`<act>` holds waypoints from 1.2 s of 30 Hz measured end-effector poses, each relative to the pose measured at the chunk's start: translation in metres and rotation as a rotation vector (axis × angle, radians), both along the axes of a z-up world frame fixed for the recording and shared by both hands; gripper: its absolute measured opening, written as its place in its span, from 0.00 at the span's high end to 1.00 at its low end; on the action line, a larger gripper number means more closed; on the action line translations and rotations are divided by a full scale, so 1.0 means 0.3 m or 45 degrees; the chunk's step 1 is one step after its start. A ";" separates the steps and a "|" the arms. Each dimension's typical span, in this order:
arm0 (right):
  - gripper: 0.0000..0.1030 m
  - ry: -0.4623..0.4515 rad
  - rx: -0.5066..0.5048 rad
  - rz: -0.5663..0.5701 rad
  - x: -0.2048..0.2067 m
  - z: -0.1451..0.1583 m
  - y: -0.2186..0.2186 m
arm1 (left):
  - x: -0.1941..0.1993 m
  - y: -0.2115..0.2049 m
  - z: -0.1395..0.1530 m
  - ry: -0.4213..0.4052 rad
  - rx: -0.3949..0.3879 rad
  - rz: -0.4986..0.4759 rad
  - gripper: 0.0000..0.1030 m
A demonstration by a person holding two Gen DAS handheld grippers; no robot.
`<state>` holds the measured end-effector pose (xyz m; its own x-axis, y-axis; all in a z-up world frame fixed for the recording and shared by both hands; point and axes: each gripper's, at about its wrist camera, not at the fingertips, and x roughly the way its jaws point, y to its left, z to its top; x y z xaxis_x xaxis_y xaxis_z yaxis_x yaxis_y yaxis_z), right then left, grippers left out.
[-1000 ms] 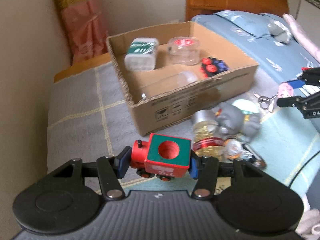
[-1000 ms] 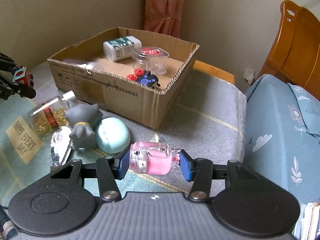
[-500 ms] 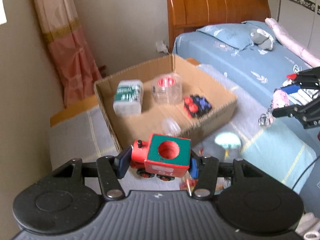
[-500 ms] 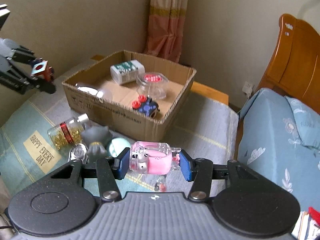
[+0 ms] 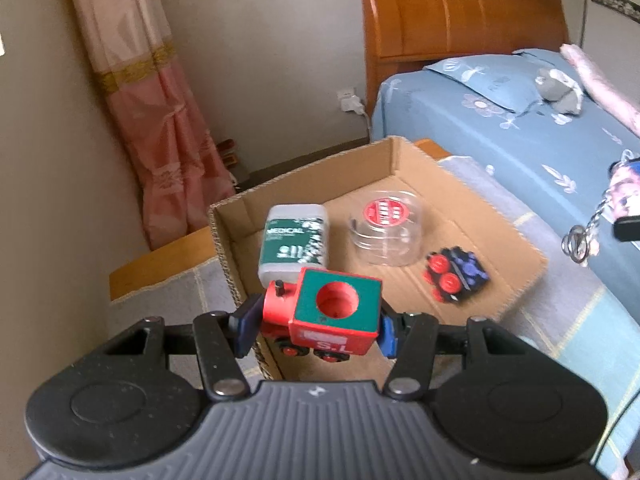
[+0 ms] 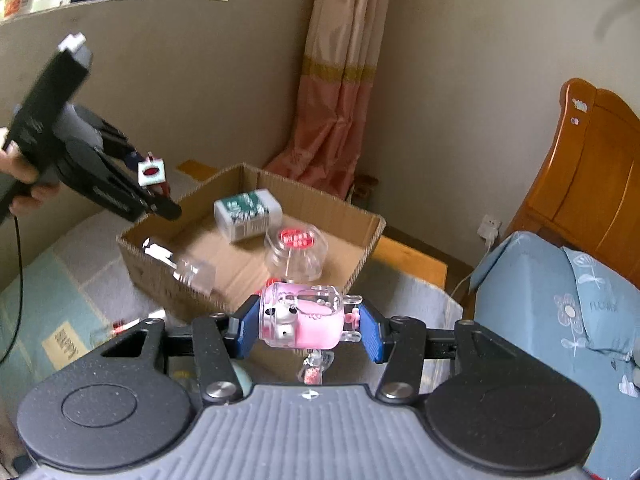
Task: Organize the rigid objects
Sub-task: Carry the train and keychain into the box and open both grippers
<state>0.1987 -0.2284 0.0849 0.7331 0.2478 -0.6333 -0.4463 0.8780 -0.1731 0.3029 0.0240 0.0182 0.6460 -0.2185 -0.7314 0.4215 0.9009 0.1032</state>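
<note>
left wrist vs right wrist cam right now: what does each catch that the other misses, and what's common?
Left wrist only: the toy train close up between the left gripper pads, jaws opening, and the red-and-blue block in the box.
Right wrist only: the pink keychain case clamped in the right gripper, a clear jar at the box's near wall, and a hand.
Both: cardboard box, medical box, round clear tub, curtain, bed.

One cardboard box (image 5: 520,284), one toy train (image 5: 332,320), one medical container (image 5: 294,240), two clear jars (image 6: 296,256)
</note>
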 end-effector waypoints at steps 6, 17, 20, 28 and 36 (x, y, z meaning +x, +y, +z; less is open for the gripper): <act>0.45 -0.001 -0.006 0.014 0.058 0.016 0.039 | -0.021 0.057 -0.016 -0.020 -0.065 0.051 0.08; 0.45 0.020 -0.017 0.012 0.214 0.032 0.119 | -0.185 0.144 -0.014 -0.063 -0.130 0.071 0.06; 0.45 0.023 -0.008 -0.002 0.284 0.042 0.141 | -0.236 0.146 -0.003 -0.156 -0.138 0.057 0.01; 0.45 0.079 0.021 -0.077 0.499 0.019 0.181 | -0.258 0.149 -0.020 -0.142 -0.160 0.041 0.01; 0.07 0.135 0.041 -0.169 0.652 -0.043 0.189 | -0.262 0.186 -0.039 -0.129 -0.175 0.067 0.01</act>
<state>0.3944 -0.1717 0.0721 0.6901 0.1746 -0.7024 -0.3401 0.9349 -0.1017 0.2244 0.0799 0.0065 0.7283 -0.2754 -0.6274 0.3668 0.9301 0.0175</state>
